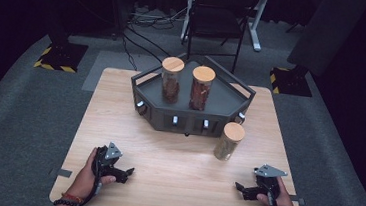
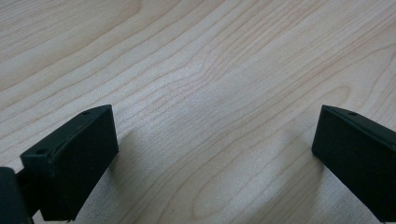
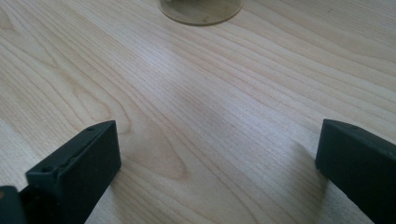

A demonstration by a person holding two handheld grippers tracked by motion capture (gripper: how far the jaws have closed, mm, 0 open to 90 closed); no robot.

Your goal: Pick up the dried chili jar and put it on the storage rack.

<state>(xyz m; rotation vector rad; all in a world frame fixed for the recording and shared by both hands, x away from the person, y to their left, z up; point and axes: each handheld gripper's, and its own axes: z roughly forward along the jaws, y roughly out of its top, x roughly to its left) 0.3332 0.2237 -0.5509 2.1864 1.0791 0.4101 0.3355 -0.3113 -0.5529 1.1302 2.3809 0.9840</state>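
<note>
Jar (image 1: pixel 229 141) is standing upright on the table (image 1: pixel 176 157), long axis vertical, cork lid up, just beside the tray's (image 1: pixel 144 87) front right corner. In the right gripper view the top edge is cutting it off, leaving its glass base (image 3: pixel 201 11); its contents are hard to make out. Two more jars (image 1: pixel 171 79) are standing in the tray. Left gripper (image 1: pixel 124 170) and right gripper (image 1: pixel 243 188) are resting low on the table, jaws wide apart, holding nothing, well apart from the jar.
</note>
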